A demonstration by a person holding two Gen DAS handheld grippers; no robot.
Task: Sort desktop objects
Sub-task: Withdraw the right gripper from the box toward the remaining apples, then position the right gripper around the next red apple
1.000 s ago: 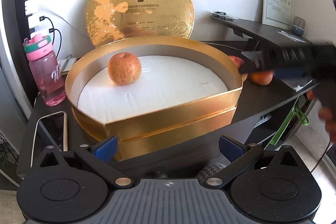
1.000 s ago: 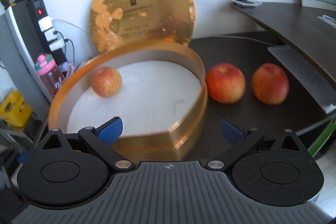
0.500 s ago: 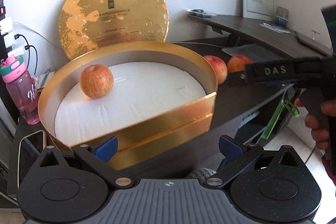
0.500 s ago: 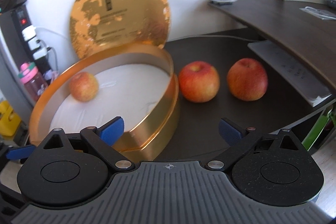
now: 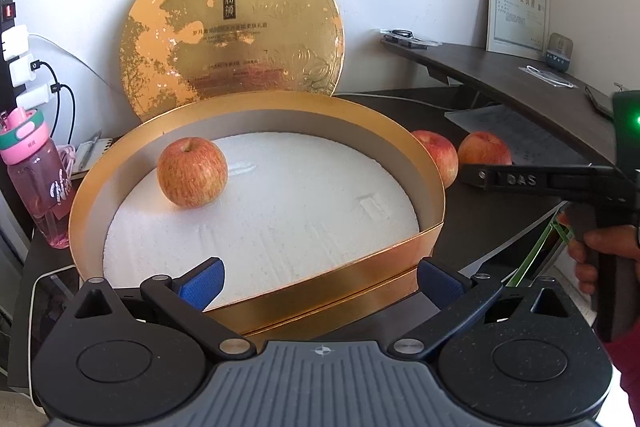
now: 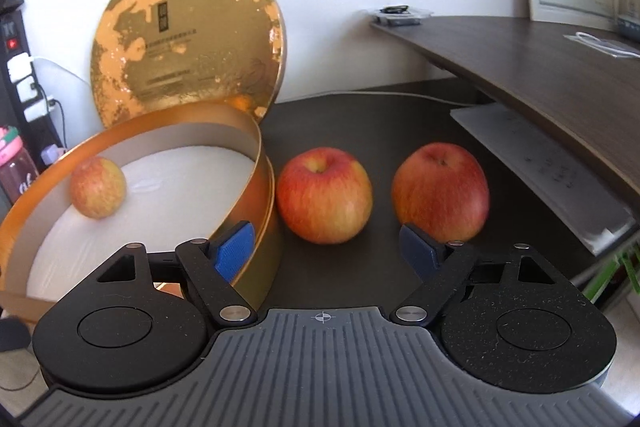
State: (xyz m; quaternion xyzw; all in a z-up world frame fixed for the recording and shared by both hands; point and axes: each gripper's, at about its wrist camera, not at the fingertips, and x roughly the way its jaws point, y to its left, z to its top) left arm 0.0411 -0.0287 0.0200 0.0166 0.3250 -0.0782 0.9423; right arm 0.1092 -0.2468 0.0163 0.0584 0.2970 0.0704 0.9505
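Before the right gripper (image 6: pixel 327 253), both loose apples (image 6: pixel 324 195) now nearer, larger.

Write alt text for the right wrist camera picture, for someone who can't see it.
The open right gripper faces two red apples on a dark desk: the nearer apple straight ahead, the other apple to its right. Left of them a round gold box holds a third apple on white foam, its gold lid propped upright against the wall.
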